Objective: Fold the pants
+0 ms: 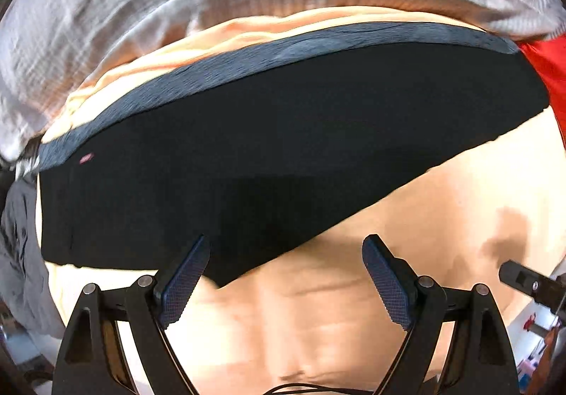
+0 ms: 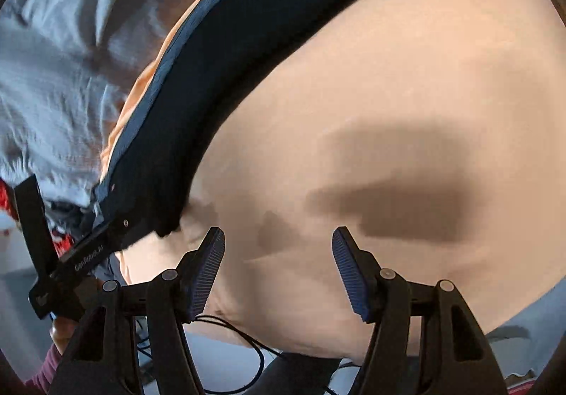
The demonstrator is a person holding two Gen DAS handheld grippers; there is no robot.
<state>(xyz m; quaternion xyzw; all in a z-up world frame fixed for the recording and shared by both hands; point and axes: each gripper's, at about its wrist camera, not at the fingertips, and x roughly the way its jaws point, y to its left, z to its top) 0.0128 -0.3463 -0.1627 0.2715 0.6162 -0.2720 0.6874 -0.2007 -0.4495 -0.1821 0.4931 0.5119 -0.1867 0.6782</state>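
Left gripper point(image 1: 286, 274) nearest, jaws wide apart, empty, over near corner of pants point(image 1: 269, 147). Pants lie flat on peach sheet point(image 1: 424, 218), waistband point(image 1: 247, 58) far side. Right gripper point(image 2: 279, 271) jaws apart, empty, right of pants. Grey bedding point(image 1: 88, 23) beyond. Next fold: pinch both near corners evenly, lift low, align edges.

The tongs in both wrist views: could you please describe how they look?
Both the left tongs and right tongs have black angular arms with silver rivets and blue cross-hatched pads. Thin black cables trail beneath the right pair. White lettering marks the left tongs' black body, seen from the right wrist.
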